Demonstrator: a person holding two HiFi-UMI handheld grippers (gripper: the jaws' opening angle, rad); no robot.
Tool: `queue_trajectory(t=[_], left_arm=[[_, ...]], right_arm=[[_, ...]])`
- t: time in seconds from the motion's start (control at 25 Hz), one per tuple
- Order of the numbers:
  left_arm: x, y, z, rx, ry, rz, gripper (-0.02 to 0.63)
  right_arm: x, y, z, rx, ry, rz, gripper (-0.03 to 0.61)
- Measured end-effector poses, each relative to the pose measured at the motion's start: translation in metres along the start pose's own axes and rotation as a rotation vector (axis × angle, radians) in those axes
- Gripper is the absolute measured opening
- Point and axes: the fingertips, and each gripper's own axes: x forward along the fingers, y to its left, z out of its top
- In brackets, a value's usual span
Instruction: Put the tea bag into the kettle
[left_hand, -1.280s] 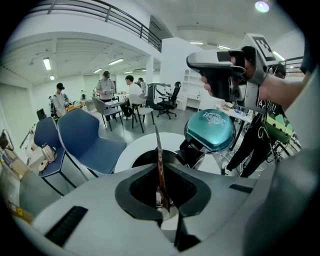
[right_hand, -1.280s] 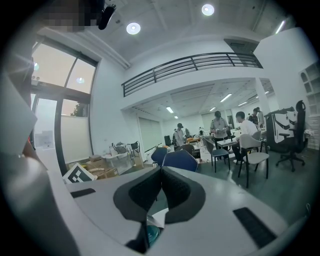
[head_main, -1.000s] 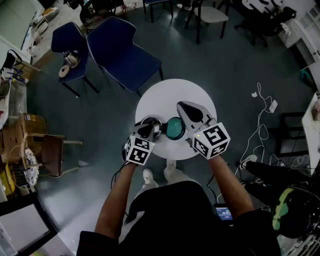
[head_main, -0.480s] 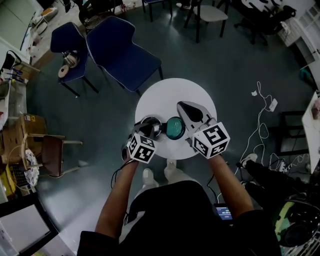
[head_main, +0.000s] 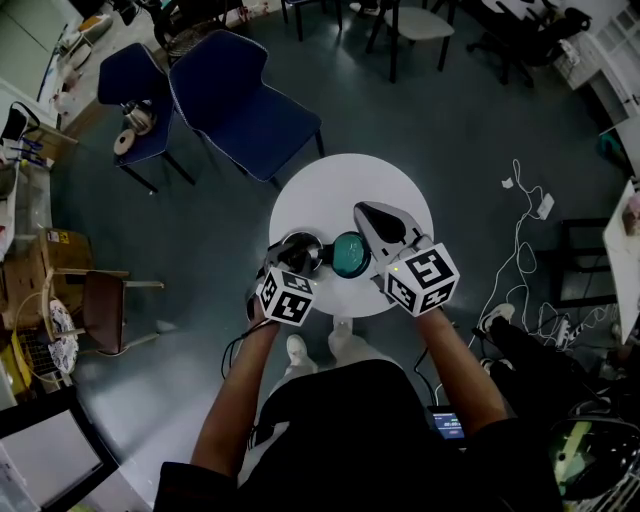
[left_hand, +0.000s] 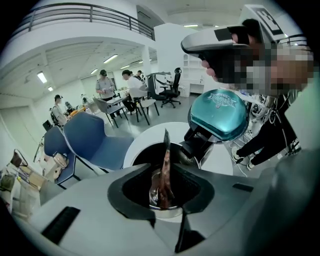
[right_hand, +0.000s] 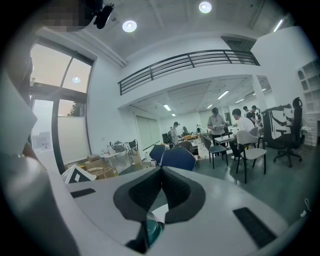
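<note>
The thin dark foil tea bag, seemingly light and limp, stands between the left gripper's jaws, which have just been opening, above the round steel kettle's mouth. I would pinch it at its top edge. The right gripper's jaws are clamped on the teal lid.

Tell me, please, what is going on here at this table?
A person works two grippers over a round white table. The right gripper holds the teal lid up. The left gripper has just been opening its jaws, and the tea bag stands upright between them, its lower end in the mouth of the kettle.
</note>
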Motion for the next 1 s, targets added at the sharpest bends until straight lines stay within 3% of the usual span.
queue_trajectory(t=[0.08,0.6,1.0], left_arm=[[0.000,-0.001,0.000,-0.001,-0.009,-0.011,0.115],[-0.005,-0.002,0.005,0.005,-0.040,-0.032,0.133],[-0.032,0.012,0.028,-0.038,-0.130,-0.022,0.117]], right_arm=[[0.000,0.001,0.000,0.000,0.001,-0.002,0.018],[0.002,0.003,0.004,-0.004,0.002,0.000,0.018],[0.006,0.013,0.013,-0.022,-0.003,0.010,0.018]])
